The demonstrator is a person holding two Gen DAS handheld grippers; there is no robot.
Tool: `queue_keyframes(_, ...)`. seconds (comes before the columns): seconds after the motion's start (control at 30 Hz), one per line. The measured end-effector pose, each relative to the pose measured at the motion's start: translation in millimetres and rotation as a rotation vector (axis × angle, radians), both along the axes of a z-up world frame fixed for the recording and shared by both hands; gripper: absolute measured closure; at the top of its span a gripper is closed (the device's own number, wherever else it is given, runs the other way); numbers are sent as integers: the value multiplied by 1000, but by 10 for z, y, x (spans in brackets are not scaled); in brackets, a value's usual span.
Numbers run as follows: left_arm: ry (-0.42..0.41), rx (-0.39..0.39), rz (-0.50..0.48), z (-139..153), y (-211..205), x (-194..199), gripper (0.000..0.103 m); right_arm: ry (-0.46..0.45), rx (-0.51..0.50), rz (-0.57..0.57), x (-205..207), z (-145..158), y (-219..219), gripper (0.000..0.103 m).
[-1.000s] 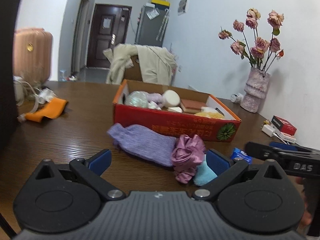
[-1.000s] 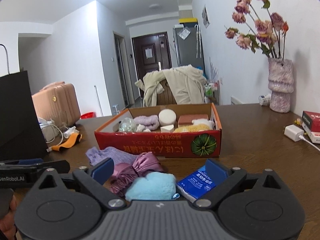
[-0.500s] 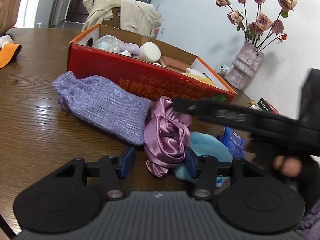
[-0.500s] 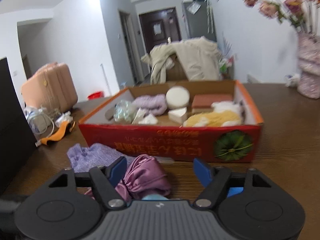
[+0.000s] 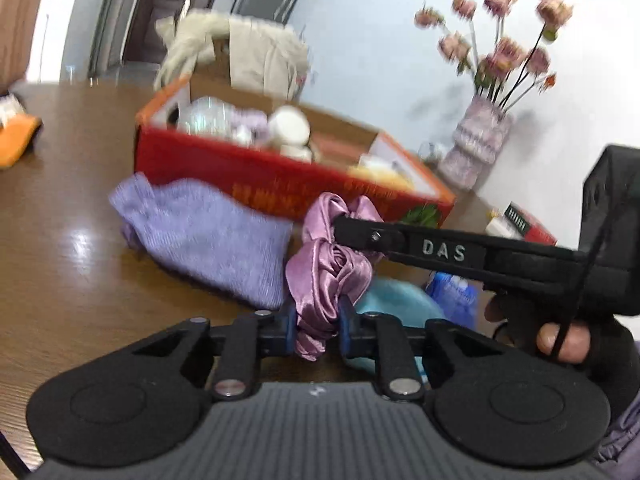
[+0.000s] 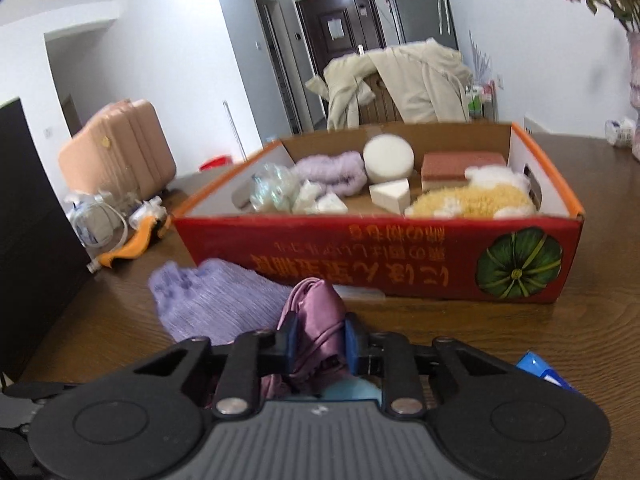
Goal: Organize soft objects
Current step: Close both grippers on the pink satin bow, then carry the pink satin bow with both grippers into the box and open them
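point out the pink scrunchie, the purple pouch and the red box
pink scrunchie [image 5: 326,280], left wrist view, on its bunched satin middle
purple pouch [image 5: 208,236], left wrist view, on the knit body
red box [image 6: 400,256], right wrist view, on its printed front wall

One red cardboard box [image 6: 384,256], one lilac knitted pouch [image 5: 208,236], one pink satin scrunchie [image 5: 332,276], one blue puff [image 5: 396,300] and one vase [image 5: 476,148] were counted on the surface [image 5: 60,280].

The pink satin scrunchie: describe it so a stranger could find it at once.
Start at the red cardboard box on the wooden table. Just in front of it, beside a flat lilac knitted pouch, lies the pink scrunchie. It alone is shiny, gathered satin, pinched by both the left gripper and right gripper.
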State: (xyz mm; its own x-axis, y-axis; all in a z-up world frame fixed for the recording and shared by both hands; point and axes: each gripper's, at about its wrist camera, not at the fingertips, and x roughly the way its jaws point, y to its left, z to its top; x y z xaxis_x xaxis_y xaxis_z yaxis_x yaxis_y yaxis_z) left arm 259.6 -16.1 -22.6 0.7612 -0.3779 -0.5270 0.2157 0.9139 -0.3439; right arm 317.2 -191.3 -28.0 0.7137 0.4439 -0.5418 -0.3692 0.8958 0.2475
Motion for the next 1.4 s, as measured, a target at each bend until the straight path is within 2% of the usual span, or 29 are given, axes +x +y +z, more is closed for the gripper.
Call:
queue_keyframes(0.13, -119, 5, 7, 307, 23, -304, 86, -103, 37, -13, -327, 326, -65, 81)
queue_keyframes(0.4, -245, 12, -3, 726, 47, -758, 89, -233, 70, -29, -1126, 827, -181, 84)
queue_keyframes(0.63, -335, 2, -16, 983, 125, -1025, 90, -281, 129, -36, -1674, 990, -249, 88)
queue_keyframes(0.83, -369, 7, -24, 1056, 140, -1112, 90, -319, 131, -41, -1832, 1068, -213, 89)
queue_keyframes(0.97, -383, 36, -31, 1110, 159, -996, 90, -320, 137, -40, -1758, 1100, -205, 89)
queue_keyframes(1.07, -402, 83, -52, 1180, 171, -754, 90, -300, 170, -30, -1525, 1124, -206, 89)
queue_keyframes(1.27, -354, 112, -108, 1234, 347, 106, 90, -184, 262, -12, -601, 1155, -182, 90)
queue_keyframes(1.4, -264, 120, -126, 1071, 462, 711, 90, -59, 281, -35, 131, 960, -26, 90)
